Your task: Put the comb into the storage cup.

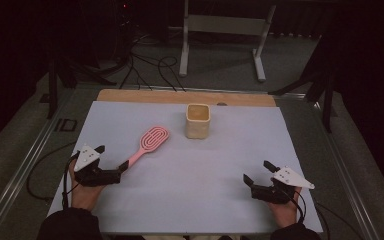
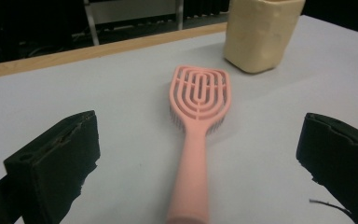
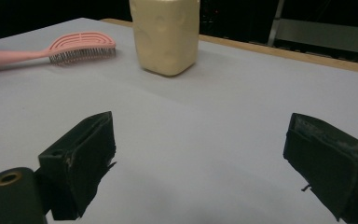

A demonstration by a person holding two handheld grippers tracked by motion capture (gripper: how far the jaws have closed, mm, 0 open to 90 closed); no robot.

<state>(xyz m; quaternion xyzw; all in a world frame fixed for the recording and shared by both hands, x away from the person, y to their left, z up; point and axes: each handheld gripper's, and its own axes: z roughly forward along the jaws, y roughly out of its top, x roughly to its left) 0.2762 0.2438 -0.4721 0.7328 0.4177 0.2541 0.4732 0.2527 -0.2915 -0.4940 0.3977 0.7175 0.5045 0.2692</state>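
A pink hairbrush lies flat on the pale sheet, head toward the far side, handle toward my left gripper. In the left gripper view the brush runs up the middle, and its handle end lies between the wide jaws of my left gripper without touching either. A cream cup stands upright beyond the brush head, also seen as the cup at top right. My right gripper rests open at the near right, nothing between its jaws; the cup and brush lie farther off.
A wooden strip borders the sheet's far edge. Beyond the table a white metal stand and loose cables sit on the dark floor. Metal rails run along both table sides.
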